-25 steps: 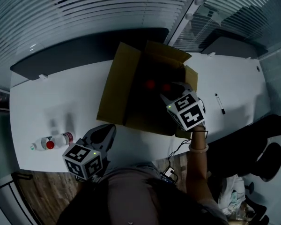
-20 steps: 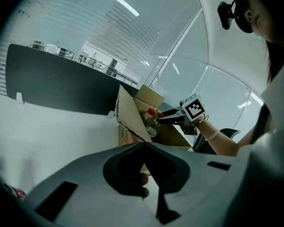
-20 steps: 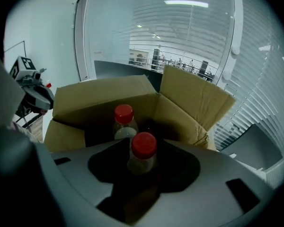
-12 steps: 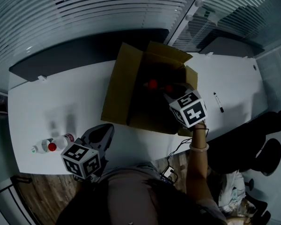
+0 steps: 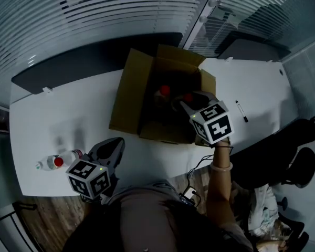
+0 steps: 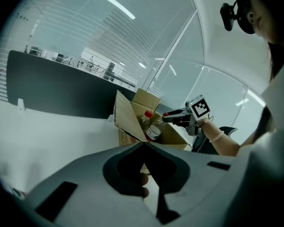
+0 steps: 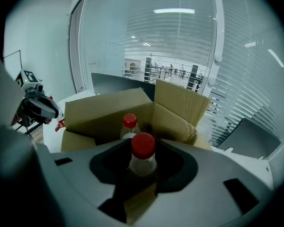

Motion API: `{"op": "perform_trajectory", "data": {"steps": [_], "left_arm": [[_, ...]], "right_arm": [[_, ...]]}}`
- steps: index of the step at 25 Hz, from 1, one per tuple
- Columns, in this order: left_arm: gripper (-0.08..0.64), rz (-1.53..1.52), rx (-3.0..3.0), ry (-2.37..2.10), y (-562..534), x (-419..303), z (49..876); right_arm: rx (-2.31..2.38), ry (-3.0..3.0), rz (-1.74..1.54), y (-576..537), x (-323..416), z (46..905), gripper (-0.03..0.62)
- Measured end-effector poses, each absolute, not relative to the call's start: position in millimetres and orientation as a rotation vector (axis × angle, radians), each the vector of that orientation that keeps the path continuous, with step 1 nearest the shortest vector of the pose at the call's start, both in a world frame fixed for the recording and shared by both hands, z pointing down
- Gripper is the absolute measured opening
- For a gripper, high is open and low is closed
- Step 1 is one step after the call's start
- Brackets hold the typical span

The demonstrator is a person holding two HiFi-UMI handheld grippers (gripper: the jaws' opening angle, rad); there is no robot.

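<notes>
Jaws of my right gripper (image 5: 186, 102) are clamping a red-capped bottle (image 7: 142, 159), and I am holding it above the open cardboard box (image 5: 127, 93) on the far side of the white table (image 5: 47, 114). A second bottle (image 7: 129, 126) is standing in the box just beyond. My left gripper (image 5: 117, 143) is hovering clenched and empty at the table's near edge, with a lying bottle (image 5: 60, 159) to its left.

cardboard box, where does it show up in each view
Head view: the cardboard box sits upper centre, flaps open.
Left gripper view: the box is small at mid-frame, just above the jaws.
Right gripper view: the box spans the middle, right behind the jaws.
Shared landmark: the dark panel along the table's far edge, beyond the box in all three.
</notes>
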State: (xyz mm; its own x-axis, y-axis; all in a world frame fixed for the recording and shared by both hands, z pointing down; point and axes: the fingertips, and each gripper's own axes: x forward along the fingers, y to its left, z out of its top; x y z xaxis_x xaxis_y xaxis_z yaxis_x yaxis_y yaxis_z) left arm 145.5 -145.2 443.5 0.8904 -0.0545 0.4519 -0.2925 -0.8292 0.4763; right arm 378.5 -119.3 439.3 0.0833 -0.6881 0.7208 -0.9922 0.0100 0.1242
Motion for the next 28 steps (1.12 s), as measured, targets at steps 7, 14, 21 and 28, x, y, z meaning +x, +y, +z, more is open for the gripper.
{"op": "perform_trajectory", "data": {"steps": [7, 14, 21, 28], "left_arm": [[0.009, 0.561, 2.531, -0.235, -129.9, 142.7, 433.8], [0.009, 0.537, 2.554, -0.235, -113.0, 137.7, 426.7], [0.009, 0.519, 2.574, -0.242, -101.0, 136.2, 421.7], [0.009, 0.507, 2.576, -0.249, -93.1, 136.4, 415.4]], "right_arm": [[1.765, -1.676, 0.562, -106.6, 369.1, 417.6, 0.172], [1.858, -1.777, 0.503, -96.7, 357.5, 385.8, 0.172], [1.859, -1.821, 0.422, -88.8, 347.5, 362.8, 0.172], [1.827, -1.858, 0.358, -84.0, 337.3, 339.5, 0.172]]}}
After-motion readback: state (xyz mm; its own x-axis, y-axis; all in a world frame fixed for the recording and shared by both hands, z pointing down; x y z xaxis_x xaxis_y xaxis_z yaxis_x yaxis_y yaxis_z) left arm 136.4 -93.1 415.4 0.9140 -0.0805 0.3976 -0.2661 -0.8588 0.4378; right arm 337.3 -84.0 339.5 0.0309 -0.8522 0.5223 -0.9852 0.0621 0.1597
